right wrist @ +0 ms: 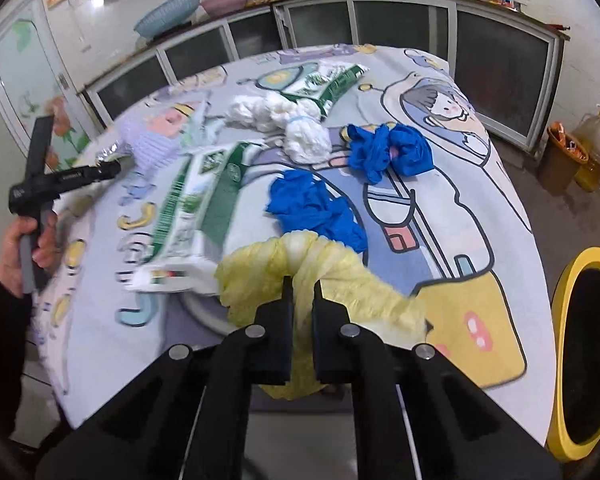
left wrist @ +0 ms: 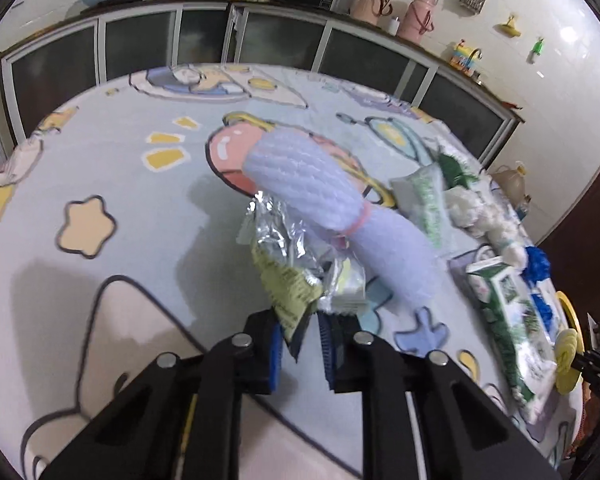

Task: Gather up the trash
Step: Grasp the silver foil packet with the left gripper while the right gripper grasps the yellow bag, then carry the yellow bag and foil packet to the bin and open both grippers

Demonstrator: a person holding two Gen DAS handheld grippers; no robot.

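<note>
My left gripper (left wrist: 300,328) is shut on the lower corner of a crumpled yellow-green foil wrapper (left wrist: 288,280), which rises from between the blue pads. A lavender foam net sleeve (left wrist: 312,184) lies just behind it on the cartoon-print tablecloth (left wrist: 120,184). In the right wrist view my right gripper (right wrist: 301,284) is shut on a crumpled yellow plastic bag (right wrist: 256,276) at the table's near edge. Beyond it lie two blue gloves (right wrist: 316,208) (right wrist: 388,152), white tissue wads (right wrist: 300,136) and a green-white pack (right wrist: 204,196). At far left a hand holds the left gripper (right wrist: 114,169).
A yellow-rimmed bin (right wrist: 592,352) stands by the table's right edge. Another green-white pack (left wrist: 508,312) lies at the right of the left wrist view. Glass-fronted cabinets (left wrist: 140,44) run behind the table. An orange bin (right wrist: 564,160) and oil jug (right wrist: 596,144) stand on the floor.
</note>
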